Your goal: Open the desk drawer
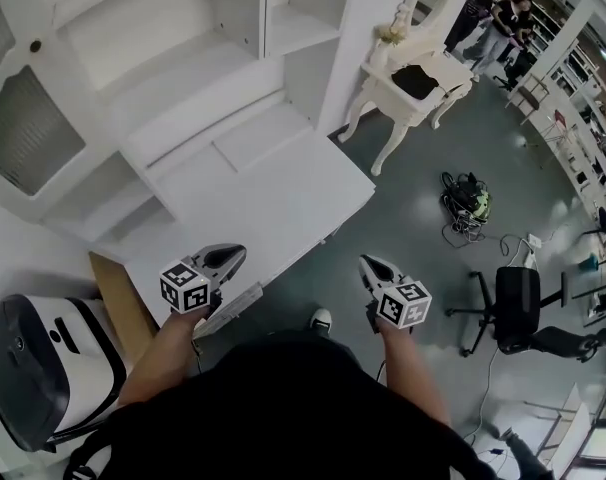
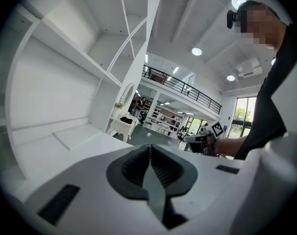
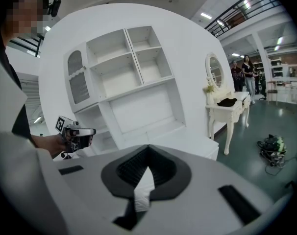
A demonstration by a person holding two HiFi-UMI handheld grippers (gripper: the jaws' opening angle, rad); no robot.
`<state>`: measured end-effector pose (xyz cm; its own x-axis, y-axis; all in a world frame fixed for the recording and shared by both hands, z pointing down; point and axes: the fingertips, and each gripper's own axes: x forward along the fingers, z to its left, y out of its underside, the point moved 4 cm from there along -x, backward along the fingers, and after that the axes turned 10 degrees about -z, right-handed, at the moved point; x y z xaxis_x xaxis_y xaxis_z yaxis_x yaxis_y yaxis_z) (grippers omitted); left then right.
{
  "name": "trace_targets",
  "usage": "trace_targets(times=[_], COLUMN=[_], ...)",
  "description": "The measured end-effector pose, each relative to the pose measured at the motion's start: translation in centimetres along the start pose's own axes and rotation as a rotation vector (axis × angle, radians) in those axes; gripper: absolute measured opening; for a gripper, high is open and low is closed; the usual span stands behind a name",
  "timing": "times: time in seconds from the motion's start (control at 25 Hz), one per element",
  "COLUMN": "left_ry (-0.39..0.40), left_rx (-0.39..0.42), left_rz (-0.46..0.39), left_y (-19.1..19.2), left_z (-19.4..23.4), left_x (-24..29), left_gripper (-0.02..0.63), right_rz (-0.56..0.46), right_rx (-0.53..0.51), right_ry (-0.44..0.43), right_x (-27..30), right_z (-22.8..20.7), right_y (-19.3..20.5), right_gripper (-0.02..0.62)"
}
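light: bright, even, from ceiling lamps (image 2: 196, 51) | shadows: soft | edges: fisheye-bent, dark vignette | focus: sharp

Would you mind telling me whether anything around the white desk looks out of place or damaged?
Nothing on the white desk looks damaged or askew. The only untidy spot is a tangle of cables lying loose on the floor, and a dark cloth lies draped on the dressing table.

Desk (image 1: 273, 203) — smooth, matt painted surface; floor (image 1: 413, 223) — glossy, smooth.
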<state>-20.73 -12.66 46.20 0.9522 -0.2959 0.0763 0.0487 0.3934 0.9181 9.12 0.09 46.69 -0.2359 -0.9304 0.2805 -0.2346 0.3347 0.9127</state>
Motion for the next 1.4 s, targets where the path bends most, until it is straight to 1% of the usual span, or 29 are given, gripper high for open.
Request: trace_targets(times=[0.24,0.44,0.6,0.76,0.96,1.08,1.4], left_ry=[0.003,-0.055,-0.098,-0.136,-0.155,-0.175,-0.253], left_rx=[0.003,-0.008,-0.005,-0.011,-0.017,-0.022,-0.047], left_rz=[0.017,0.010,0.022,0.026,0.060,0.074,0.092], left_y=[0.3,0.1,-0.3,-0.6,0.1,0.4,1.3], left_z=[0.5,1.8,3.1,3.6,3.9,4.0,4.4], left_x=[1.1,0.6,0.8,1.9,3.6,4.2,4.9], left_gripper=[0.021,0.021,0.021,0.021,0.021,0.021,0.021], right_rz=[0.056,0.123,0.158,0.212,0.290,0.334,0.469], right_rx=[-0.006,0.012,0.018,0.019,0.016,0.013,-0.015], right_ry=[0.026,0.038,0.041,0.026,0.011,-0.013,-0.076], right_x=[1.9,4.3,6.5,8.2,10.5,11.5,13.7], right_z=[-2.3,-4.9,-7.0,-9.0,-11.9,-13.1,-15.7], right_y=[2.2,5.1,6.3,7.9,10.4,11.9,16.1], right_gripper=[0.002,0.002,0.002,0.002,0.006,0.036,0.067])
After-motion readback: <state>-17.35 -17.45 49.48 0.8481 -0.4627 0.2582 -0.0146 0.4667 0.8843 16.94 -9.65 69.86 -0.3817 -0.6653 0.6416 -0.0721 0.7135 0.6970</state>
